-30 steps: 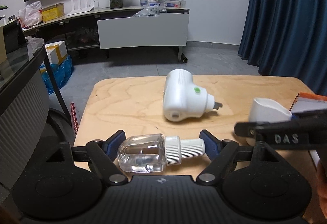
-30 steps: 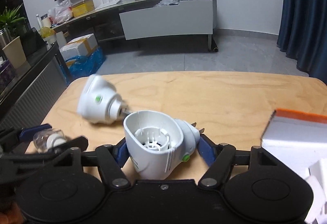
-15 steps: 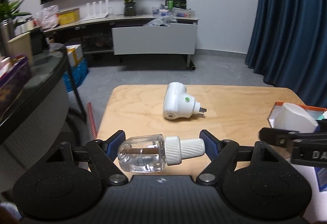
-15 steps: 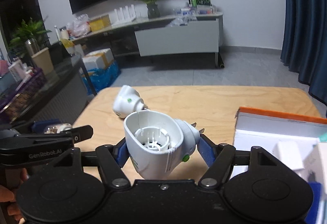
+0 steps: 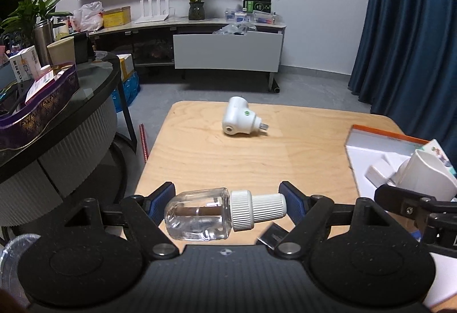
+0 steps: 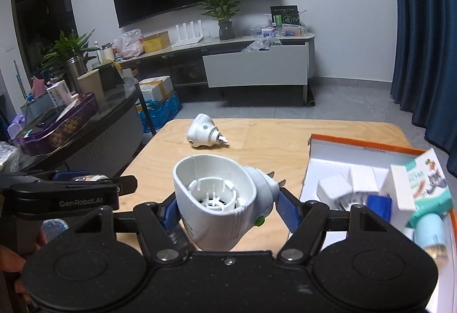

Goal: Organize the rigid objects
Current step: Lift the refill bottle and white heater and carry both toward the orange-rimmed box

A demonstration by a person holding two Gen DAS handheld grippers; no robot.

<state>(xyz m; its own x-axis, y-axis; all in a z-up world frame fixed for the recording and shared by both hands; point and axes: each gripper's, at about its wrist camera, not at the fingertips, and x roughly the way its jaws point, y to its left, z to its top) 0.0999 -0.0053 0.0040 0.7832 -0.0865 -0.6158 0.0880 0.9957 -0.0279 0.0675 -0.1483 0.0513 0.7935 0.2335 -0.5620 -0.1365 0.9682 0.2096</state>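
Two grippers are raised above the wooden table [image 5: 217, 159], each clamped on a part. Furthest left, the left gripper [image 5: 227, 203] has its blue pads [image 5: 162, 196] pressed on the two ends of a clear refill bottle [image 5: 200, 213], which lies crosswise between them: rounded glass base against the left pad, ribbed white cap [image 5: 257, 208] against the right. A brown wick shows inside the glass. Farther along, toward the table's far edge, a second white plug-in heater [image 5: 240, 120] lies on its side, untouched, prongs pointing right. Next, the right gripper [image 6: 228, 206] is closed on a white plug-in heater [image 6: 220, 199], pinched at both flanks, its open socket facing up and its metal prongs sticking out to the right. At the right edge of the table sits an open orange-rimmed box [image 6: 357, 147] with white inserts and a small carton inside.
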